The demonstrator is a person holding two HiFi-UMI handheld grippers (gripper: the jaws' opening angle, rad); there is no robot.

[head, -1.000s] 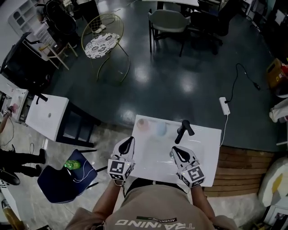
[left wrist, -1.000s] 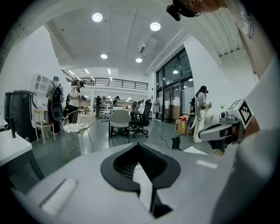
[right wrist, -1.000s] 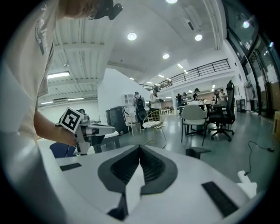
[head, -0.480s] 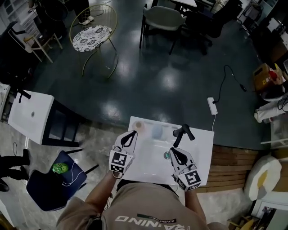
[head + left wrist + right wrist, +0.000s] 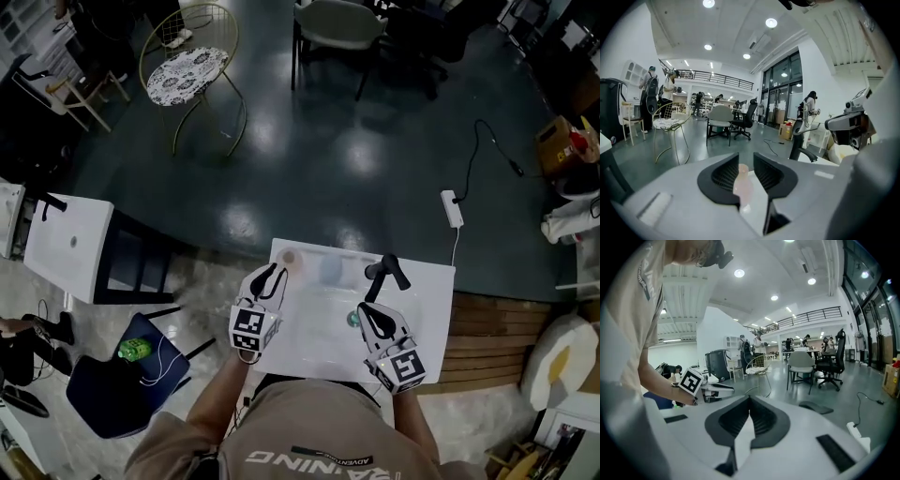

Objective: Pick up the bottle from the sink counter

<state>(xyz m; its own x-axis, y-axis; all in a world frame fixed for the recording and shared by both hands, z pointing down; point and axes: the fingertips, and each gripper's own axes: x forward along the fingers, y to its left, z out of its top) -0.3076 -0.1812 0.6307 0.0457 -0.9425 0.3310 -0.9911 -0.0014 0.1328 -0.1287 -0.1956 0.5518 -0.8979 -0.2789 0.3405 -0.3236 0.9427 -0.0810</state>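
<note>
A small pale pink bottle (image 5: pixel 290 258) stands at the far left corner of the white sink counter (image 5: pixel 427 300). My left gripper (image 5: pixel 275 272) is just short of it at the counter's left edge. In the left gripper view the bottle (image 5: pixel 742 180) shows in the narrow gap of that gripper (image 5: pixel 746 159); its jaws are opening and the pads do not press on it. My right gripper (image 5: pixel 364 309) hovers over the basin, near the black faucet (image 5: pixel 382 274), with its jaws (image 5: pixel 749 401) shut and nothing in them.
A pale blue object (image 5: pixel 330 269) stands on the counter's far edge next to the bottle. A greenish drain (image 5: pixel 353 320) sits in the basin. A second white counter (image 5: pixel 70 246) and a blue chair (image 5: pixel 122 380) lie to the left. A power strip (image 5: pixel 453 208) lies on the dark floor.
My left gripper has moved forward along the counter's left edge towards the pink bottle. The right gripper has stayed over the basin near the faucet.
</note>
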